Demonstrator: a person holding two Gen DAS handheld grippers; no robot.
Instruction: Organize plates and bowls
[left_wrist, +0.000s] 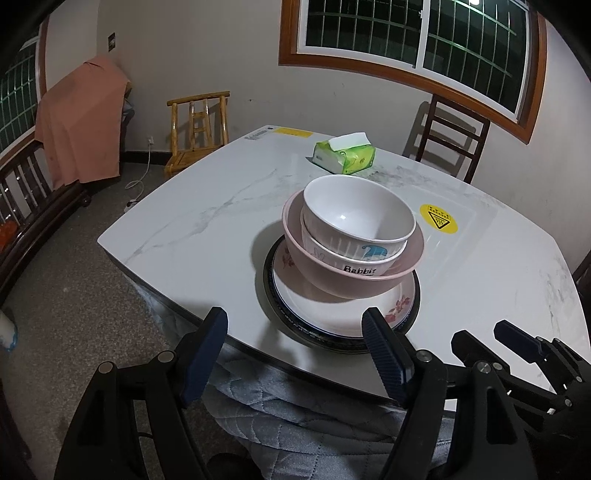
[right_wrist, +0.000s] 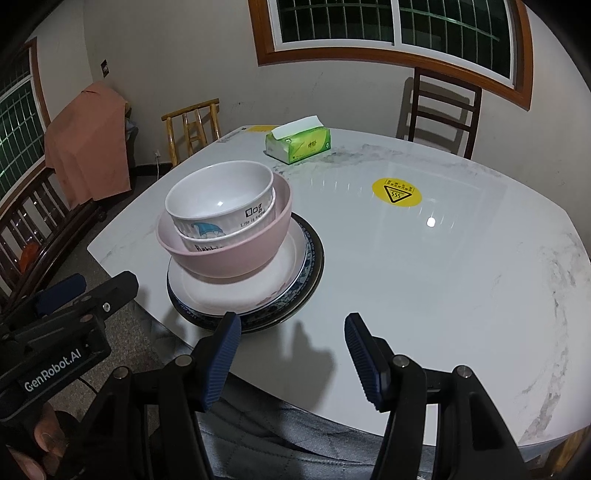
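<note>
One stack stands on the white marble table (left_wrist: 192, 236) near its front edge. A dark-rimmed plate (left_wrist: 341, 341) is at the bottom, then a white floral plate (left_wrist: 391, 306), a pink bowl (left_wrist: 354, 280) and two nested white bowls (left_wrist: 358, 210). The stack also shows in the right wrist view: pink bowl (right_wrist: 236, 254), top white bowl (right_wrist: 221, 199), plates (right_wrist: 295, 295). My left gripper (left_wrist: 295, 350) is open and empty just in front of the stack. My right gripper (right_wrist: 291, 350) is open and empty over the table's front edge, right of the stack.
A green tissue pack (left_wrist: 343, 153) lies at the far side of the table, also in the right wrist view (right_wrist: 299, 142). A yellow warning sticker (right_wrist: 397, 192) is on the tabletop. Chairs (left_wrist: 450, 136) stand around the table. A quilted cloth (left_wrist: 295, 417) hangs under the front edge.
</note>
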